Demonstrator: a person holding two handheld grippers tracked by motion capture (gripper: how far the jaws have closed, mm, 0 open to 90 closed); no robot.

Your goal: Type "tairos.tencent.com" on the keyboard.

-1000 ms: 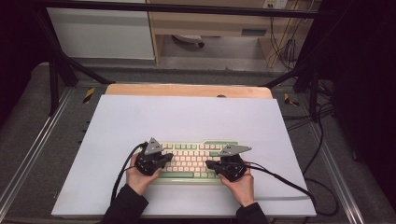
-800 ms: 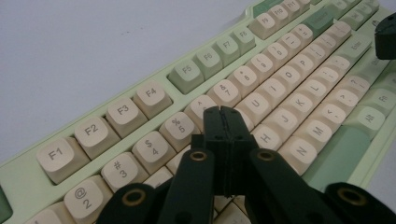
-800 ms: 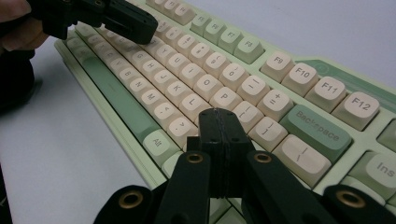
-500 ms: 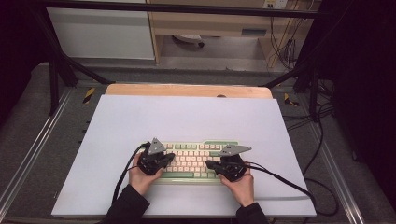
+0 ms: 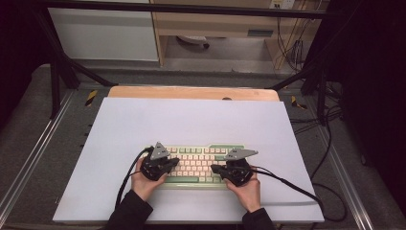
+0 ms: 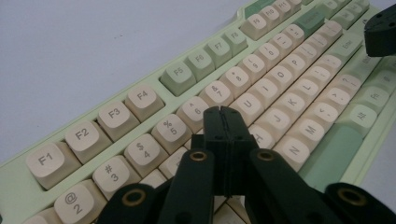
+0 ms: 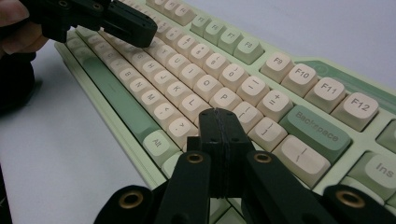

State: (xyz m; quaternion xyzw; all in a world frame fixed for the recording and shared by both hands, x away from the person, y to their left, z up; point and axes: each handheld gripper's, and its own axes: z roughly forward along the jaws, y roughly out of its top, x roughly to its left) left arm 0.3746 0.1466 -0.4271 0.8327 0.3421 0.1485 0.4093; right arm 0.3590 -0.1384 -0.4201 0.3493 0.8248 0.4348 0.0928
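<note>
On a white tabletop (image 5: 191, 120), near its front edge: a pale green keyboard (image 5: 196, 165). Above its left half, left gripper (image 6: 223, 114), jaws pressed together, empty. Above its right half, right gripper (image 7: 219, 116), likewise closed, empty.

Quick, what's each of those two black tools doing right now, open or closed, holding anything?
Left tool: closed, holding nothing, tip over the keyboard keys.
Right tool: closed, holding nothing, tip over the keys near the right end.

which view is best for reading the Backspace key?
The right gripper view: the Backspace key sits close beyond the shut right gripper, label legible. The left gripper view shows it far off, blurred. In the high view the keyboard is too small to pick it out.
</note>
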